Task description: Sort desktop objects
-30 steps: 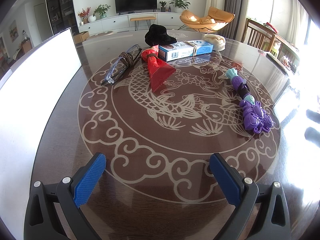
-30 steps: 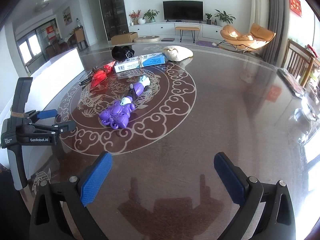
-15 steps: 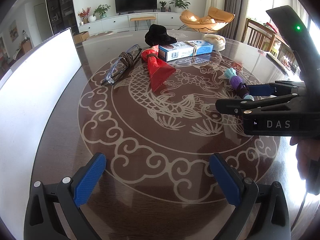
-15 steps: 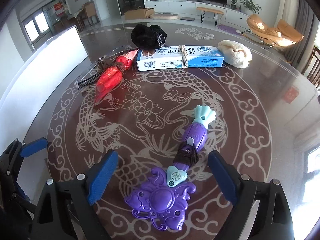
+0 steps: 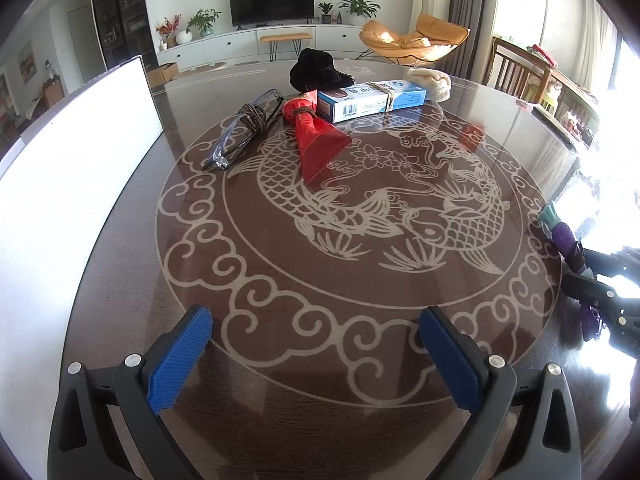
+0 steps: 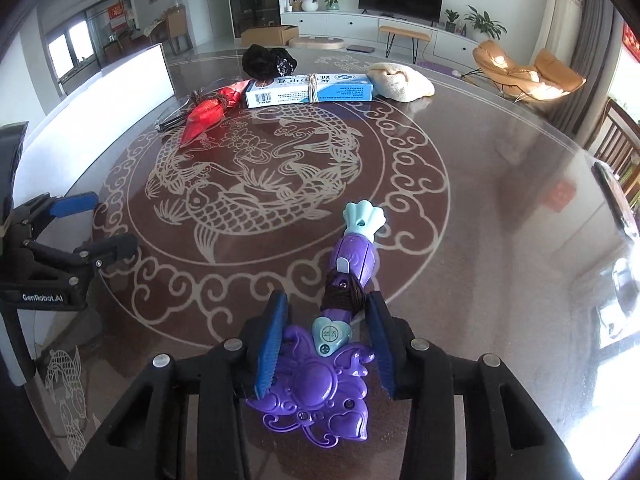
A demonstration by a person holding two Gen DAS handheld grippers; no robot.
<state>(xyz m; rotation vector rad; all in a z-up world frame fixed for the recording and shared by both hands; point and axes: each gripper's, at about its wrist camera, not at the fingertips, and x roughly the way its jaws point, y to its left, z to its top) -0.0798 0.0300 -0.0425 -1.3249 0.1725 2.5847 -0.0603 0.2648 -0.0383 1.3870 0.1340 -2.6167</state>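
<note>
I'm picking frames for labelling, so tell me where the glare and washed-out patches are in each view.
Left wrist view: the right edge is blown out by window light, half hiding the purple plastic wand toy; the white upright board is washed out. Right wrist view: sheen across the glossy dark round table; the toy stays sharp.

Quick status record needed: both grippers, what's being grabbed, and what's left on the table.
right gripper: jaws just been closing around the purple toy wand, pads close beside it, contact unclear
left gripper: open, empty, above the table
far side of the table: red folded fan, glasses, blue box, black cloth, beige cloth
</note>
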